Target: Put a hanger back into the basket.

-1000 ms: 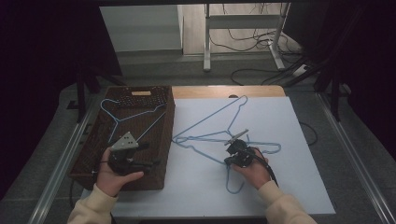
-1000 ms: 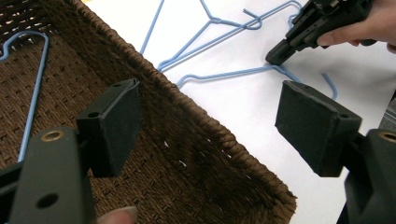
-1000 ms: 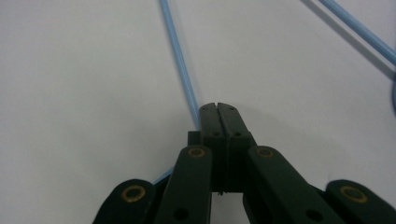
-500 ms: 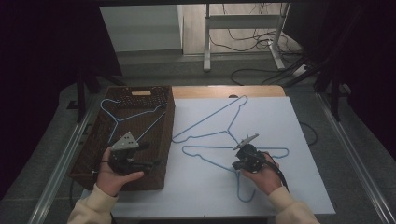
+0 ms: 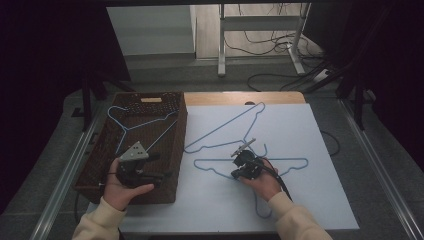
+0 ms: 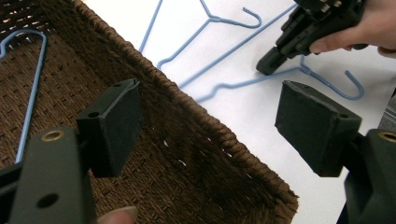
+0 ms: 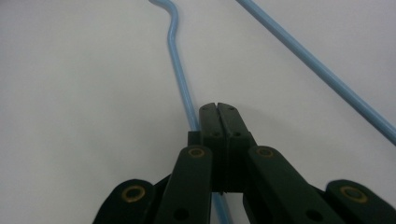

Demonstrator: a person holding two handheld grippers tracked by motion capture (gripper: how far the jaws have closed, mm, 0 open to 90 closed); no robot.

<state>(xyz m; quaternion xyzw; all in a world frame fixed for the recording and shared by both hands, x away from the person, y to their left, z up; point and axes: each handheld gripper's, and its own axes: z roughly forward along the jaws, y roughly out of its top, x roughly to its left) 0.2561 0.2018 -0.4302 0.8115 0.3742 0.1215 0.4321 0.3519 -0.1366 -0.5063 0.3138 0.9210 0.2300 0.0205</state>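
Two blue wire hangers lie on the white table top. The farther hanger (image 5: pixel 225 127) lies slanted beside the basket. The nearer hanger (image 5: pixel 287 160) lies flat with its hook towards the person. My right gripper (image 5: pixel 234 174) rests on it with its tips on the table, shut on its thin wire (image 7: pixel 180 70); in the right gripper view the jaws (image 7: pixel 217 111) meet over the wire. A third blue hanger (image 5: pixel 122 131) lies inside the brown wicker basket (image 5: pixel 181 130). My left gripper (image 5: pixel 160 166) hovers over the basket's near right part, open wide, with nothing between its pads (image 6: pixel 112 123).
The basket's woven rim (image 6: pixel 196 112) runs between the left gripper's pads. Beyond it are the white surface, both table hangers and the right gripper (image 6: pixel 267 65). A strip of bare wood (image 5: pixel 240 97) edges the table's far side; a metal stand and cables lie behind it.
My right gripper has slid right and towards the person, dragging the nearer hanger with it. My left gripper has stayed open over the basket.
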